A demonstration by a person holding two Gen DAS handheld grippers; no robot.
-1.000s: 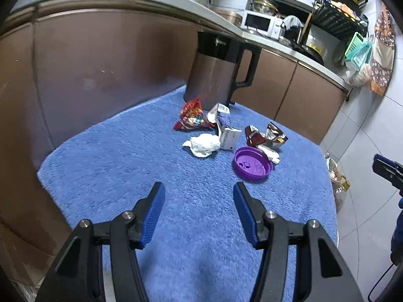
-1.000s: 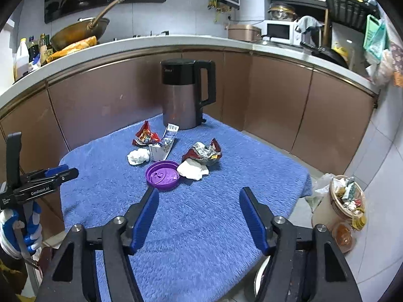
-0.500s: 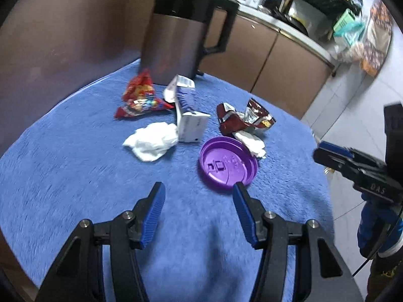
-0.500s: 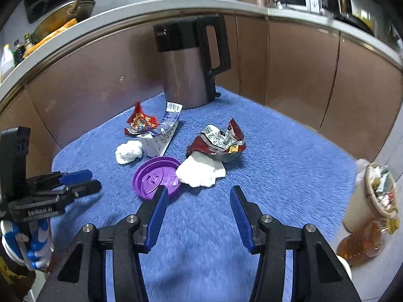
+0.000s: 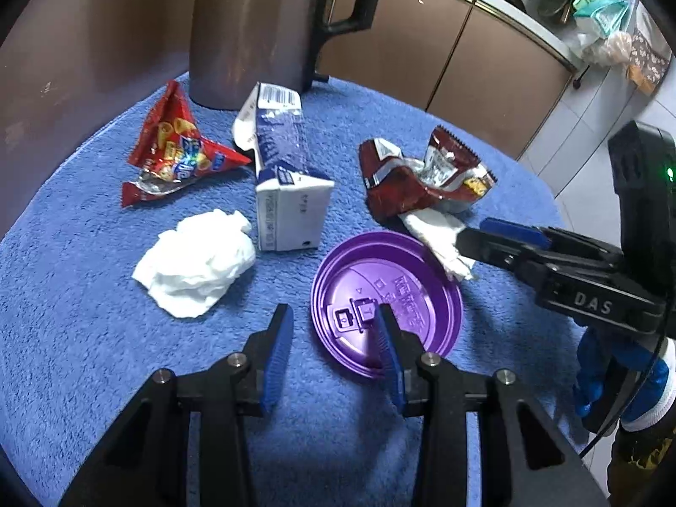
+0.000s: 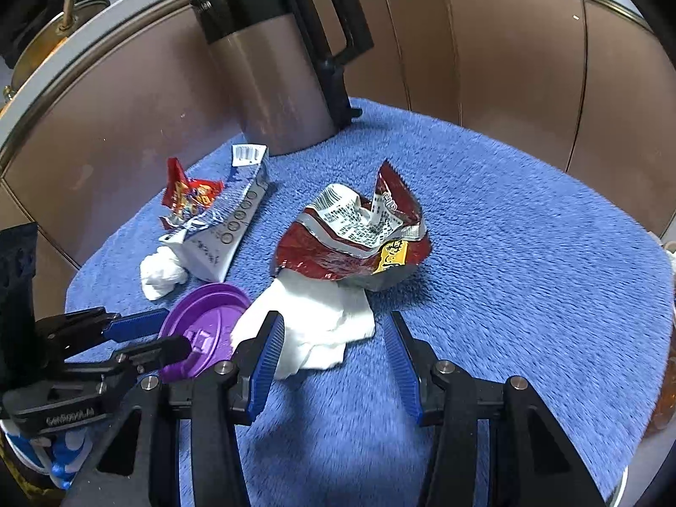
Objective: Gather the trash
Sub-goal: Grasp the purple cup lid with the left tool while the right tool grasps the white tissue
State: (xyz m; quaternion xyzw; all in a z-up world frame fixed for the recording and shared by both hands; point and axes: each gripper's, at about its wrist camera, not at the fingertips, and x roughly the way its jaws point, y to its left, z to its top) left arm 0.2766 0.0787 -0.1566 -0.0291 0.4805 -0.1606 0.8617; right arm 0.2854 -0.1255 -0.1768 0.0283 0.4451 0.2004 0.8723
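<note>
Blue-padded left tongs (image 5: 333, 352) stand apart at the lower middle of the left wrist view, jaws just narrowed, straddling the near rim of the round purple plastic cup lid (image 5: 386, 302) without pressing it. The right tongs (image 6: 333, 365), also apart and just narrowed, hang over the flat white paper napkin (image 6: 321, 329) on the blue towel-covered tabletop (image 6: 528, 253). I would lower each until one pad slips under an edge, then close. Further up lie the crumpled maroon snack wrapper (image 6: 355, 236), a flattened blue-and-white carton (image 5: 285, 177), white tissue wad (image 5: 196, 262) and red snack bag (image 5: 177, 154).
</note>
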